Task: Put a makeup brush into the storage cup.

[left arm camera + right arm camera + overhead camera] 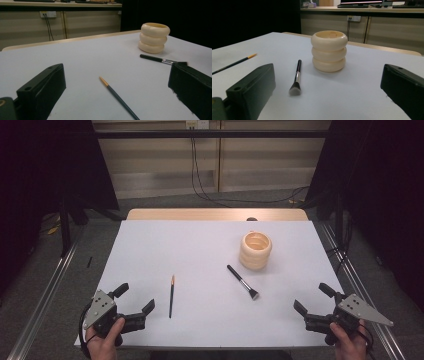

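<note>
Table (150,255) w/ matte white top, smooth, wood strip showing along far edge; grey floor around it, metal rails at both sides, black curtains L & R, beige wall panels behind w/ a socket and cables hanging down. Left gripper (134,299) sits at near-left corner, jaws spread wide, nothing between them; right gripper (314,298) at near-right corner, likewise released & empty; each held in a hand at the near edge, grey three-cornered plate on top. Thin paintbrush (171,296) lies flat just right of left gripper, dark slim handle, orange-tan pointed tip toward far edge. Makeup brush (242,282) lies right of centre, black handle, silver ferrule, fluffy dark head angled toward near-right corner. Holder (255,250) stands upright just beyond it, toward far-right; cream, glossy, three stacked rounded rings, open top; apart from both brushes.
</note>
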Demonstrator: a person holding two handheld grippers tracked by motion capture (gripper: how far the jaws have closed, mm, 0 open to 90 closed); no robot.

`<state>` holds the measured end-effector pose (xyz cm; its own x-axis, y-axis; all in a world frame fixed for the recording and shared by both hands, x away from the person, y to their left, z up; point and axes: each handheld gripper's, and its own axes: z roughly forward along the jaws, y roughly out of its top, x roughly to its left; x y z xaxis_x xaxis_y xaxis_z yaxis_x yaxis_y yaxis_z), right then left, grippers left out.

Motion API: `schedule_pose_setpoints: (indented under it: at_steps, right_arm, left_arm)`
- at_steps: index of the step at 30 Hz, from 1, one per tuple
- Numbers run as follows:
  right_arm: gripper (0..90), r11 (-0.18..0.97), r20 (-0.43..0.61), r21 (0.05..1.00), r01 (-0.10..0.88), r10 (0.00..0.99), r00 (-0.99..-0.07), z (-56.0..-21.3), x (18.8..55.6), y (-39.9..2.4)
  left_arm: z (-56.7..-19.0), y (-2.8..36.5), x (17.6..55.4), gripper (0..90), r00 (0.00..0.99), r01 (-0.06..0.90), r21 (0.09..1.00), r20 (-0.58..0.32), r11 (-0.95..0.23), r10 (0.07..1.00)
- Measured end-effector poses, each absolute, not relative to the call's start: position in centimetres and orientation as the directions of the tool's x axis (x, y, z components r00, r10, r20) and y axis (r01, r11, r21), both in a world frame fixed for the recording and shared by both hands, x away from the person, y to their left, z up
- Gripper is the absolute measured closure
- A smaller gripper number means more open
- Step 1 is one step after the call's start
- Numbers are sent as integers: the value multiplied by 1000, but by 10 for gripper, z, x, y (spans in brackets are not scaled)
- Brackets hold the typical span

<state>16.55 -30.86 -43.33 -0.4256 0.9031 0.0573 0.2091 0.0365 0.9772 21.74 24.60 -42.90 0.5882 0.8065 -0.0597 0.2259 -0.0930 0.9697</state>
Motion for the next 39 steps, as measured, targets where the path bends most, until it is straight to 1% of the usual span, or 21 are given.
schedule_pose_setpoints:
  at_steps: [2, 10, 15, 25, 26, 30, 31, 35, 39]
  right_arm:
    - [0, 33, 59, 977, 210, 906, -418, -434, 166, -308]
    - [0, 20, 79, 975, 220, 897, -435, -434, 166, -309]
    - [0, 23, 79, 975, 221, 894, -441, -434, 166, -307]
    - [0, 29, 70, 978, 205, 886, -459, -432, 166, -303]
    - [0, 29, 70, 979, 204, 884, -462, -432, 166, -303]
    - [0, 22, 74, 979, 203, 888, -455, -432, 167, -304]
    - [0, 23, 75, 978, 206, 888, -454, -432, 167, -304]
    - [0, 19, 78, 978, 207, 889, -451, -432, 167, -305]
    - [0, 25, 76, 977, 210, 886, -458, -432, 166, -303]
  left_arm:
    - [-429, 246, 218, 13, 587, 227, 969, -59, -95, 807]
    - [-430, 247, 217, 13, 584, 247, 966, -86, -77, 807]
    - [-429, 248, 215, 13, 586, 244, 967, -88, -72, 806]
    - [-424, 249, 209, 13, 583, 234, 969, -72, -83, 809]
    - [-423, 248, 209, 13, 586, 236, 969, -80, -76, 806]
    - [-419, 246, 211, 13, 583, 230, 969, -66, -87, 810]
    - [-418, 245, 213, 13, 584, 236, 968, -75, -81, 808]
    - [-414, 243, 216, 13, 592, 233, 968, -62, -97, 803]
    - [-411, 240, 218, 14, 598, 251, 963, -77, -95, 798]
